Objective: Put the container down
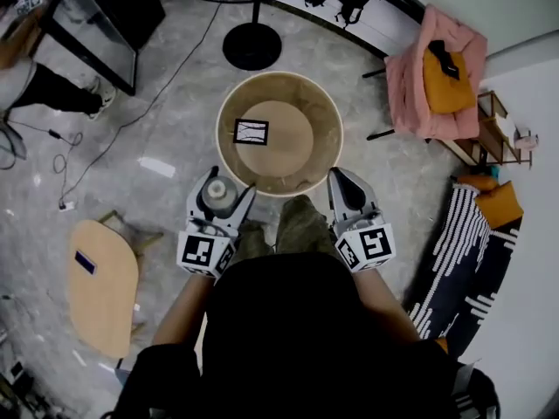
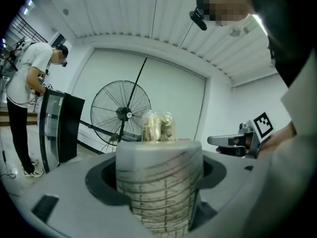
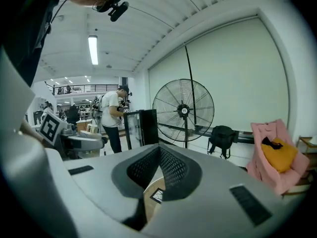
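In the head view my left gripper [image 1: 225, 190] is shut on a round container [image 1: 220, 195] with a grey top, held just off the near left rim of a round wooden table [image 1: 301, 142]. The left gripper view shows the container [image 2: 158, 182] as a ribbed translucent tub standing upright between the jaws, with a clear pack of brownish pieces [image 2: 157, 127] above it. My right gripper [image 1: 342, 182] hovers at the table's near right rim, its jaws shut together with nothing in them. A black-framed marker card [image 1: 251, 132] lies on the tabletop.
A standing fan [image 1: 251, 46] is beyond the table. A chair draped in pink cloth [image 1: 437, 72] stands at the right, a striped rug [image 1: 458, 260] below it. A small wooden side table [image 1: 100, 286] is at my left. A person [image 2: 25, 83] stands by a black cabinet [image 1: 105, 16].
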A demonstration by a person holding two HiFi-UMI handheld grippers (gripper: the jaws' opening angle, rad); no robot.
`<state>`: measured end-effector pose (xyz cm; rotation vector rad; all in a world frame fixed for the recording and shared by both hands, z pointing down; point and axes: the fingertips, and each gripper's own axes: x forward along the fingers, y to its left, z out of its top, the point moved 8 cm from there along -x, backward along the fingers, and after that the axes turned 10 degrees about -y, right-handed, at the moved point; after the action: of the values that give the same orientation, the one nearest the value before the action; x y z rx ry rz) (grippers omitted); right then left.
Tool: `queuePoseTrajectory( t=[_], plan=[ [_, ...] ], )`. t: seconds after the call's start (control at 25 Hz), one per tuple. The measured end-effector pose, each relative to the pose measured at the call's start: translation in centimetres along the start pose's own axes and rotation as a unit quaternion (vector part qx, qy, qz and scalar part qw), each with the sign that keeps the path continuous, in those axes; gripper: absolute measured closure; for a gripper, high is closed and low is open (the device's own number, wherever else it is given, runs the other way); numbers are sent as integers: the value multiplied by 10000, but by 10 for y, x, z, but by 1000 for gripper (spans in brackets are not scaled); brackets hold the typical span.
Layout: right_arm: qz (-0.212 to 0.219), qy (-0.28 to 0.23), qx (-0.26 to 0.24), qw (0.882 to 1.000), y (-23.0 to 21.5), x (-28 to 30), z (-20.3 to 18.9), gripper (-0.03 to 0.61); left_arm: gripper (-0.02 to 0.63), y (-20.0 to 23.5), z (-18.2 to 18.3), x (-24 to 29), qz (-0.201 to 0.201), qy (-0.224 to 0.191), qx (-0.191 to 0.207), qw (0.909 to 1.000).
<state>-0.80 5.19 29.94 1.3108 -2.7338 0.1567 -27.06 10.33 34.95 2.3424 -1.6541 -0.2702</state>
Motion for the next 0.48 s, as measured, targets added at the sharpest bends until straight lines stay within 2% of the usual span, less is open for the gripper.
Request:
queuePoseTrajectory(
  t=[0.28, 0.48],
  plan=[
    [-17, -12, 34, 10000, -70, 4, -35, 557, 261, -22, -83, 98, -70, 464, 470, 9978],
    [-241, -107, 510, 9983, -140, 6, -72, 557, 262, -20, -167, 168, 196, 712, 561, 9957]
  ],
)
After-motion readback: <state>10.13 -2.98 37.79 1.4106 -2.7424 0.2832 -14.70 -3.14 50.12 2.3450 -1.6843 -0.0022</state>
